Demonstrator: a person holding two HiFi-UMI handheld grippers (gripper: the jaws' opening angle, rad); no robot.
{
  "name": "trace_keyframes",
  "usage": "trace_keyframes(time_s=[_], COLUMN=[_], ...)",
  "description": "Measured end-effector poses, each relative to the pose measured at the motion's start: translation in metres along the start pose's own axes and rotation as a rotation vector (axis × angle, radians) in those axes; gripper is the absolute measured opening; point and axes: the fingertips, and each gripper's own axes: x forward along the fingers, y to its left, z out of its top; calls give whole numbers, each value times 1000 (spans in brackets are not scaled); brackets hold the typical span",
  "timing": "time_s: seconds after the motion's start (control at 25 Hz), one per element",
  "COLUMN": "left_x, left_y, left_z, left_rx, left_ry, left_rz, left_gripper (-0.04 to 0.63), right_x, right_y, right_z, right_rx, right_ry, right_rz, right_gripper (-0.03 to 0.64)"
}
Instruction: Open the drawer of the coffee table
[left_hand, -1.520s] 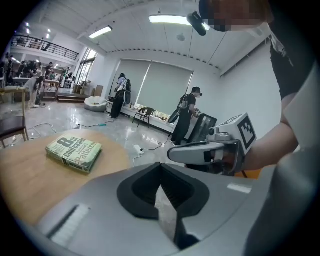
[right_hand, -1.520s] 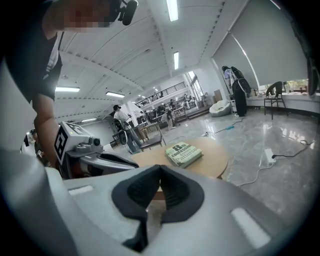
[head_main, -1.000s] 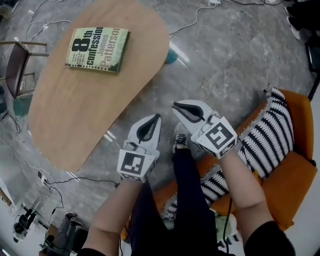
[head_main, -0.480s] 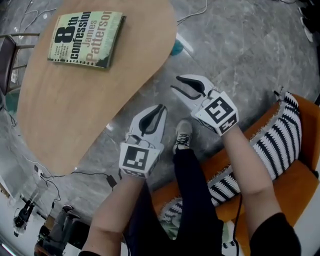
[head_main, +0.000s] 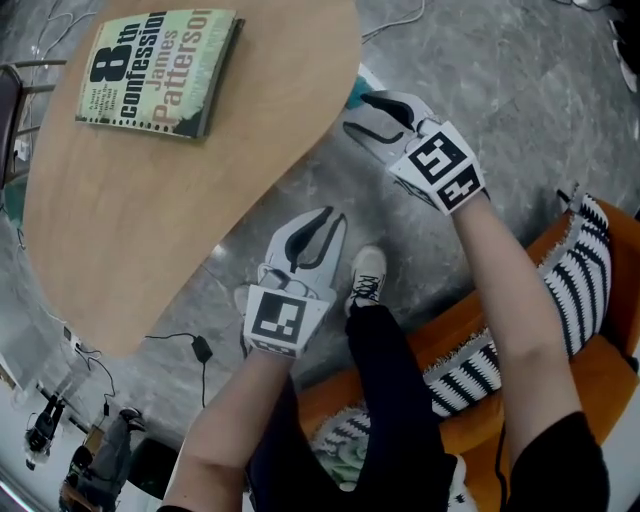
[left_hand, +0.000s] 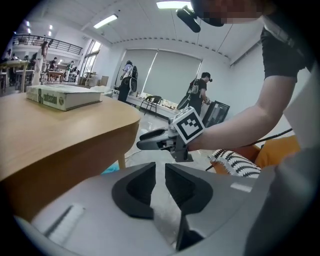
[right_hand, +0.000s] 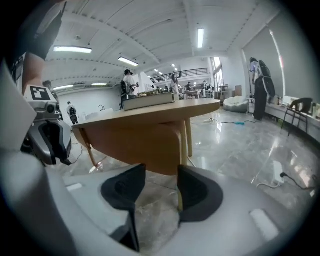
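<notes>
In the head view, the coffee table fills the upper left, its rounded wooden tabletop carrying a green paperback book near the far edge. The right gripper sits just beside the table's near right edge and points toward it. Its jaws have just been opening and stand well apart, with nothing between them. The left gripper is lower in the frame, over the grey marble floor and a little off the table's edge, its jaws all but closed. Below them are the person's leg and white shoe, and on the right an orange seat with a striped throw. The left gripper view shows its two jaws with only a thin slit between them, and nothing in it but floor. The table edge is on the left and the right gripper is ahead. The right gripper view shows a wide empty gap between its jaws, aimed at the deep wooden skirt under the tabletop. No drawer front or handle can be told apart on it.
</notes>
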Motion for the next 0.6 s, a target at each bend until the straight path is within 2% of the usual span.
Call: trace_keyframes(time_s=[0.32, 0.52, 0.6], left_x=[14, 12, 11], left_y=[10, 18, 23], left_z=[-16, -26, -25], left_rx=[-7, -15, -21], left_ry=[-9, -8, -15], left_rz=[14, 25, 31], left_gripper=[69, 69, 69], right_x=[31, 44, 49], right_y=[-22, -3, 1], right_z=[7, 13, 11], right_rx=[-295, -461, -497], right_ry=[90, 142, 160], right_rz=[80, 218, 243], right_gripper=[225, 225, 225])
